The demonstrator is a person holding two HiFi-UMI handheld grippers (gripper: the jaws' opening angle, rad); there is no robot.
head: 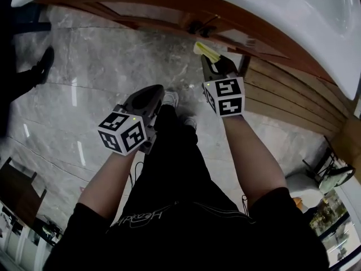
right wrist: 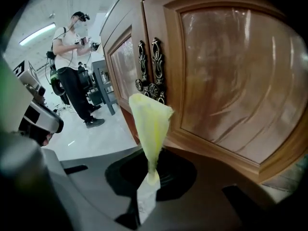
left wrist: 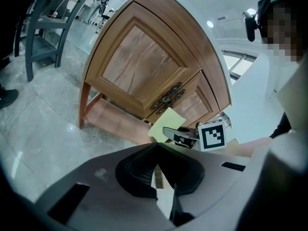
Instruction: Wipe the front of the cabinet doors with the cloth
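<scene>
right gripper (right wrist: 150, 178) is pinching the yellow cloth (right wrist: 150, 121) so it sticks up right by the cabinet door (right wrist: 231, 71) handles (right wrist: 148, 69), left gripper (left wrist: 156, 173) closed on nothing

Varnished wood, thin yellow cloth, matt grey plastic.

From my screen the cabinet doors (right wrist: 231, 71) look like warm brown wood with a smooth, glossy varnish; their panels give back soft light. The handles (right wrist: 149, 69) on them seem dark metal, ornate and a little shiny. The cloth (right wrist: 150, 124) is thin, soft and matt, pale yellow, with fine creases. The body of the right tool (right wrist: 147, 177) and of the left tool (left wrist: 159, 174) is smooth matt grey plastic, and the dark pads (left wrist: 139, 176) look like ribbed rubber. The floor (head: 113, 66) is grey stone-like tile, polished and reflecting. The white top (head: 271, 10) above the doors is smooth and glossy.
</scene>
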